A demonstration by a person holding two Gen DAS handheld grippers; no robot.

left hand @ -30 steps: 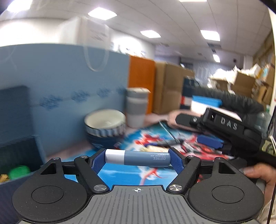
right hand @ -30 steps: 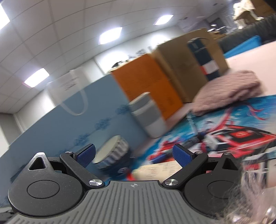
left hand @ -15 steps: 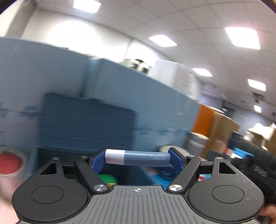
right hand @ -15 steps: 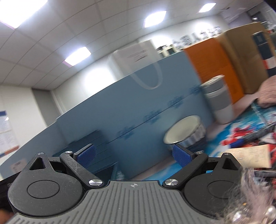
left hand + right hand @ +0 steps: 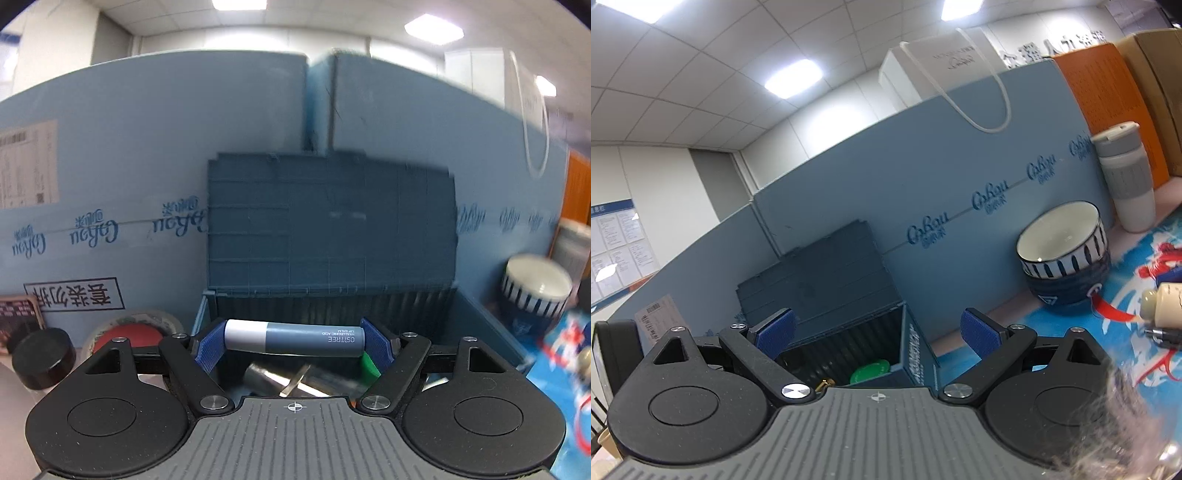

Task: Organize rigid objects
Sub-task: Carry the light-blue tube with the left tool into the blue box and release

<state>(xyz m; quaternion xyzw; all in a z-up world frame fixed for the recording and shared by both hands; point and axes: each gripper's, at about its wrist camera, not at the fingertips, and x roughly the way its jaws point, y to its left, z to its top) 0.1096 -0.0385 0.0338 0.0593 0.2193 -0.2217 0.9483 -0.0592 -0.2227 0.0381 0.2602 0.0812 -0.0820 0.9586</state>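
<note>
My left gripper (image 5: 293, 345) is shut on a blue-grey tube with a white cap (image 5: 295, 339), held crosswise end to end between the blue pads. It hangs over the open dark blue storage box (image 5: 480, 314), whose raised lid (image 5: 328, 229) leans on the blue partition. Inside the box lie a green item (image 5: 369, 365) and a metallic piece (image 5: 266, 376). My right gripper (image 5: 882, 332) stands open with nothing between its fingers, facing the same box (image 5: 916, 354), where a green lid (image 5: 870, 371) shows. A cream tube (image 5: 1163, 306) lies on the mat at right.
Stacked striped bowls (image 5: 1063, 254) and a grey-banded white cup (image 5: 1123, 184) stand to the right on a colourful mat (image 5: 1145, 258). A black jar (image 5: 44, 358) and a red-topped tin (image 5: 133, 332) sit left of the box. A blue partition (image 5: 147, 166) closes off the back.
Both grippers have swung left from the mat toward the storage box. The left one still grips the tube, now above the box opening. The right one stays open.
</note>
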